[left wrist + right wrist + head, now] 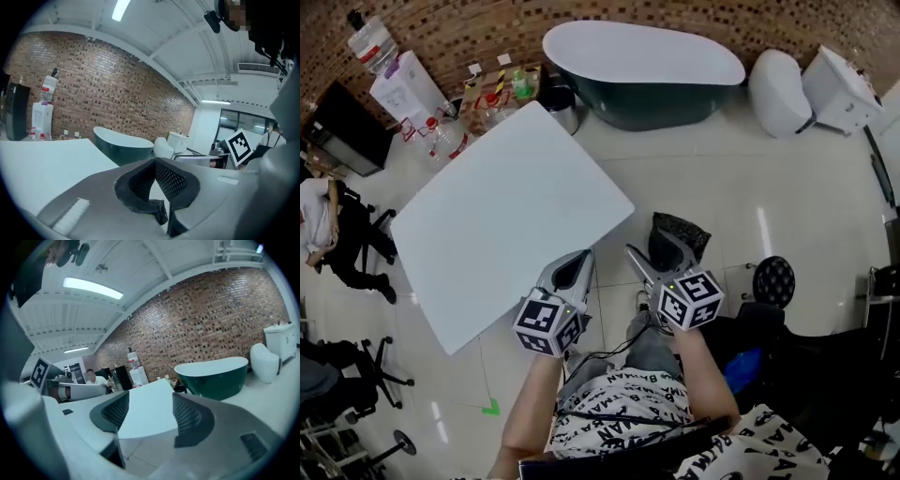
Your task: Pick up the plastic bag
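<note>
I make out no clear plastic bag in any view. A dark speckled thing (682,231) lies on the floor just beyond my right gripper (649,247); I cannot tell whether it is the bag. My right gripper (150,413) is open, and only the white table (147,404) shows between its pads. My left gripper (579,259) hovers at the near corner of the white table (497,225). In the left gripper view, my left gripper (154,164) has its pads meeting at the tips with nothing held. The table top (42,159) is bare.
A dark green bathtub (642,70) stands past the table, with a toilet (778,89) to its right. A water dispenser (403,84) and bottles stand against the brick wall. Office chairs (356,234) stand at the left and a black round stool (773,279) at the right.
</note>
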